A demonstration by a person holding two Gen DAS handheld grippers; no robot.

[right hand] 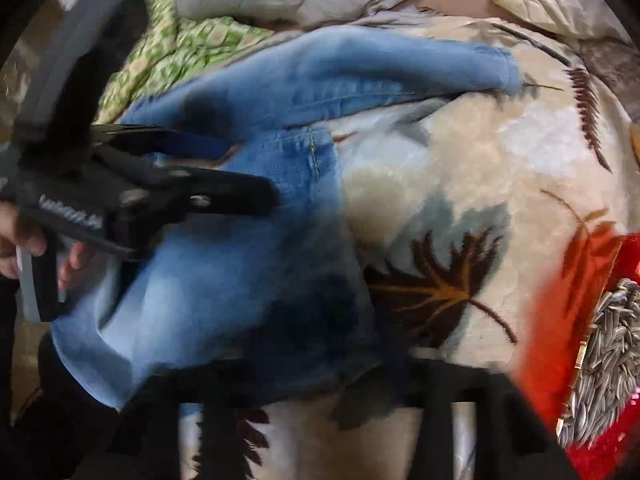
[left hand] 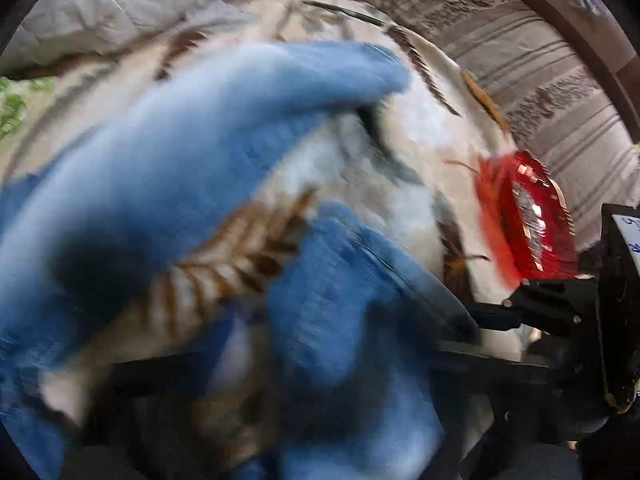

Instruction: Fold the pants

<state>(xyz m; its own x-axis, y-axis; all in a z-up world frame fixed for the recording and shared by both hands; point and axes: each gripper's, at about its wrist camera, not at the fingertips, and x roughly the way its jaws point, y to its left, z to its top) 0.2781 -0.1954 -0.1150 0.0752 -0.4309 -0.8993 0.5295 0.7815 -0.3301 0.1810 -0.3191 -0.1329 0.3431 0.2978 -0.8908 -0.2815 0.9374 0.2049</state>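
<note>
A: Right wrist view: jeans (right hand: 248, 216) spread on blanket (right hand: 432, 184), one leg running away toward pillows.
B: Left gripper (right hand: 276, 196) pinched closed over denim, nearer. Right jaws blurred, state unclear.

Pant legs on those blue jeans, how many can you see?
2. One pant leg stretches across the far side of the leaf-print blanket. The other pant leg lies nearer, bunched under the left tool. Blur may hide folds.
</note>
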